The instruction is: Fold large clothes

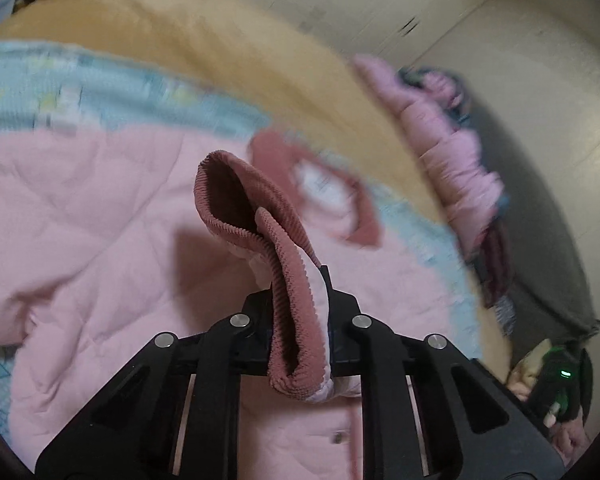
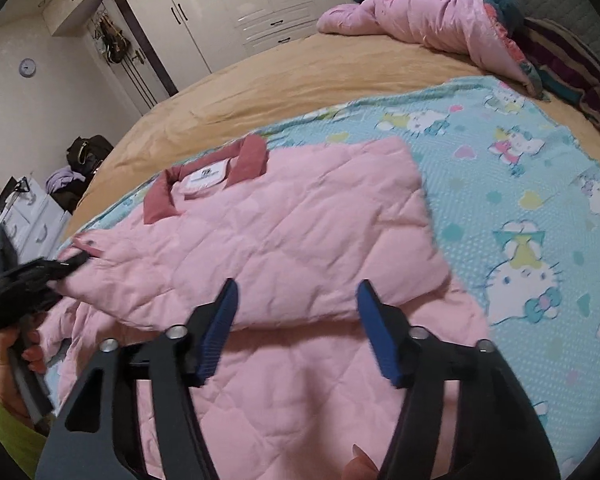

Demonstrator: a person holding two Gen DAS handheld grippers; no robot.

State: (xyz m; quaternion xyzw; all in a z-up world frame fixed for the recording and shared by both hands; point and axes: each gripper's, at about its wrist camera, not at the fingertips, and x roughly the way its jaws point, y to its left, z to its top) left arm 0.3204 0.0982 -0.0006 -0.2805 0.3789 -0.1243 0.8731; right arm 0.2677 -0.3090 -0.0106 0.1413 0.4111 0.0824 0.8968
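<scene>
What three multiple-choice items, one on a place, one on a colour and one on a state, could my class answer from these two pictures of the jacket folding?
1. Where does the pink quilted jacket lie?
A. on the cartoon-print blanket
B. on the floor
C. inside the wardrobe

2. What colour is the jacket's collar?
A. light blue
B. dusty red
C. yellow

3. How does the left gripper stand?
A. open over bare blanket
B. open, holding nothing
C. shut on a ribbed cuff

Key: 1 A, the jacket is spread on the blue blanket on the bed; 2 B, the collar is dusty red against the pink quilting; 3 C, the left wrist view shows the corduroy-like cuff pinched between closed fingers, while the right gripper is open with nothing between its pads.
</scene>
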